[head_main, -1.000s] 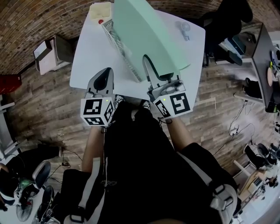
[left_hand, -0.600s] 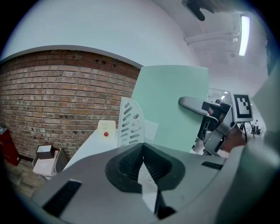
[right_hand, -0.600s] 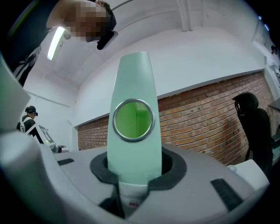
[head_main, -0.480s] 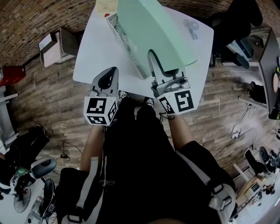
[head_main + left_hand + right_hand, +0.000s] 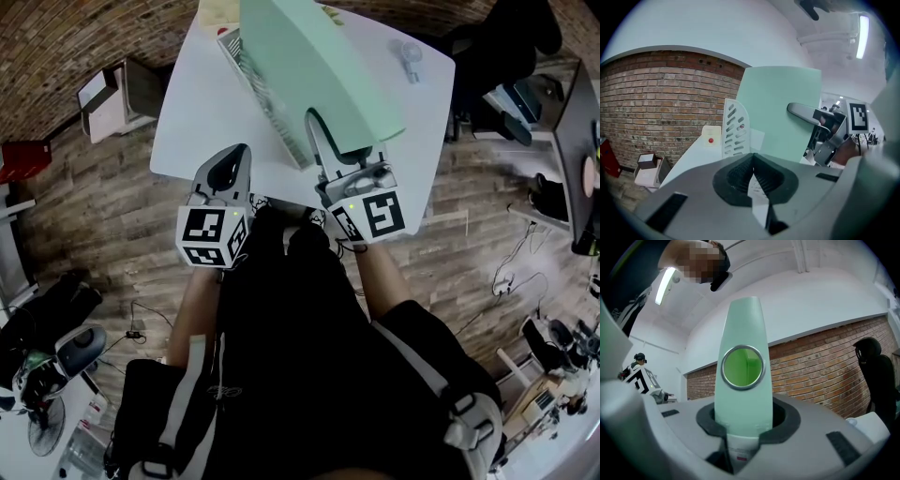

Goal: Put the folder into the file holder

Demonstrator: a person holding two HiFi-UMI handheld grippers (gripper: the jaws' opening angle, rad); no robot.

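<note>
Grips with the right tool [image 5: 740,425] the ring-holed spine of the tall mint-green folder [image 5: 309,66], upright over the white surface [image 5: 197,122]. Holds the left tool [image 5: 752,180] closed on nothing, just beside. Best to keep the spine vertical and lower straight along the white slotted plastic file holder [image 5: 262,103]. Shows no other contents there; cannot tell whether already seated.

Folder [image 5: 309,66] top cut by head view's edge, file holder [image 5: 267,108] partly hidden behind it, small item [image 5: 410,58] unidentifiable
</note>
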